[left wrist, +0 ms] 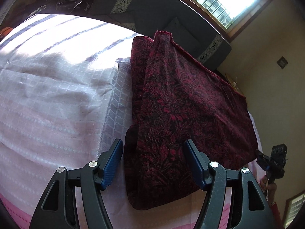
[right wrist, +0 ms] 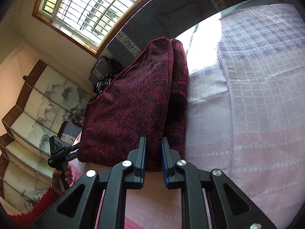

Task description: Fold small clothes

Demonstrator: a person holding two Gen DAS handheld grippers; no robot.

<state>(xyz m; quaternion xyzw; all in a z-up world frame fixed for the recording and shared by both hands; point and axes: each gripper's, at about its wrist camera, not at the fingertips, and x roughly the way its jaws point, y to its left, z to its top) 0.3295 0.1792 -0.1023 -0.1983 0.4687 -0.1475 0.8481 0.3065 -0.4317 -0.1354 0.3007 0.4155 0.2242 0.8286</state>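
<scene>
A dark red cloth with a black floral pattern [left wrist: 177,110] lies on the bed, partly folded with a raised fold along its middle. My left gripper [left wrist: 153,145] is open, its blue-padded fingers standing either side of the cloth's near corner. In the right wrist view the same cloth [right wrist: 133,105] lies ahead. My right gripper [right wrist: 153,143] has its jaws narrowed around the cloth's near edge; the fabric fills the gap between the pads. The right gripper also shows at the cloth's far corner in the left wrist view [left wrist: 274,159].
The bed carries a pale lilac checked sheet [left wrist: 57,87] with pink stripes near me, also seen in the right wrist view [right wrist: 257,95]. A dark sofa [left wrist: 171,13] and a barred window [right wrist: 85,9] lie beyond. A painted folding screen [right wrist: 38,105] stands at left.
</scene>
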